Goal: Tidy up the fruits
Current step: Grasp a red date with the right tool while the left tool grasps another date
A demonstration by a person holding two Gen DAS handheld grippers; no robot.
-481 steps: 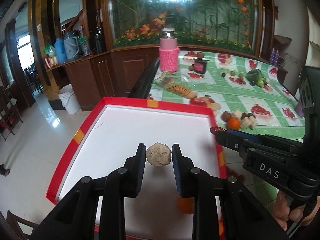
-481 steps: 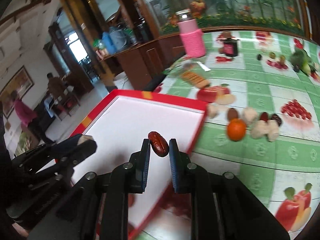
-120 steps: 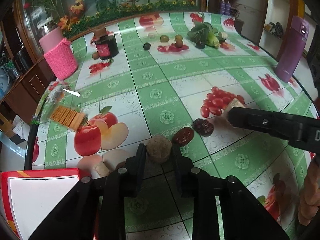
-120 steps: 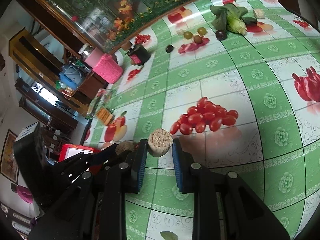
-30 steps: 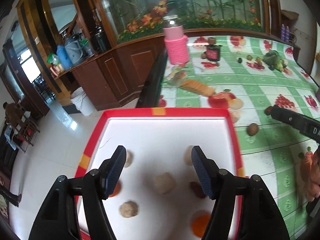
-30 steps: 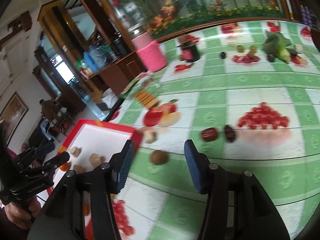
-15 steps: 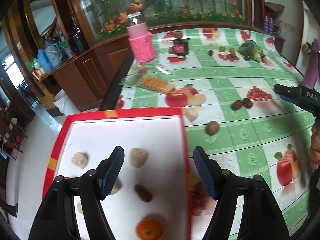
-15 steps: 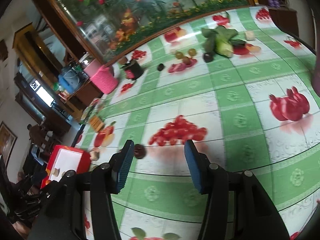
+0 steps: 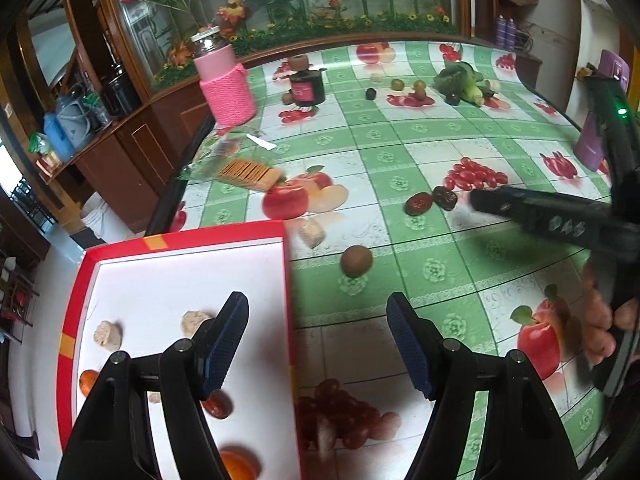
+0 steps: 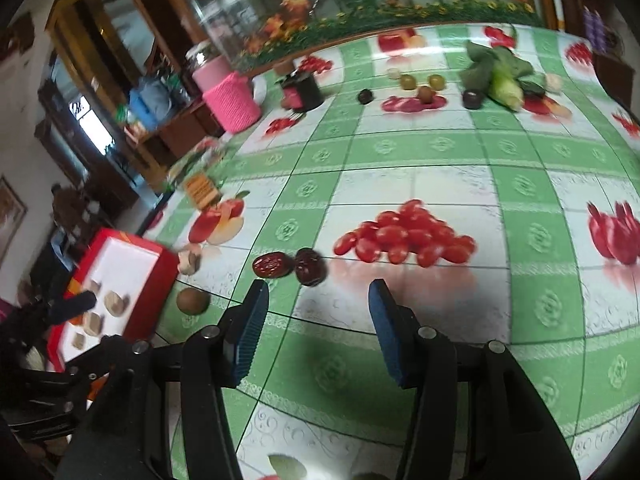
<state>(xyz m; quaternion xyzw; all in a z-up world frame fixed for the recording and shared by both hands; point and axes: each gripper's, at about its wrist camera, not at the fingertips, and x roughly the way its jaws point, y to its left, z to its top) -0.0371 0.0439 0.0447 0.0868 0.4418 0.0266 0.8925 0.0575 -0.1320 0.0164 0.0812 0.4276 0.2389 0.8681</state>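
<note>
Both tongs are spread wide and carry nothing. The left tongs (image 9: 316, 336) hang above the right-hand rim of the red tray (image 9: 286, 280), which already holds pale lumps, a date and orange fruit on its white floor. The right tongs (image 10: 314, 322) hover low over the tabletop (image 10: 440, 152), and just ahead of their left finger lie the two dark dates (image 10: 290, 264), touching or nearly touching each other, beside the printed cluster of tomatoes. Ahead of the left tongs, a little beyond the gap between the fingers, sits a round brown fruit (image 9: 356, 261), and further ahead and slightly left a pale cut piece (image 9: 311, 233) rests near the tray's far corner. The step in hand looks like a fresh pick for each side — the dates for the right, the brown fruit for the left. To do it well, the right tongs should shift left until one date alone sits between the pads, since closing across both would likely squirt one sideways. Approach low, with the pads either side of the date's narrower width, and close gently because the skin looks wrinkled and soft. The brown fruit is round and may roll, so the left tongs should come straight over it and close at its widest line — not near the top.
</note>
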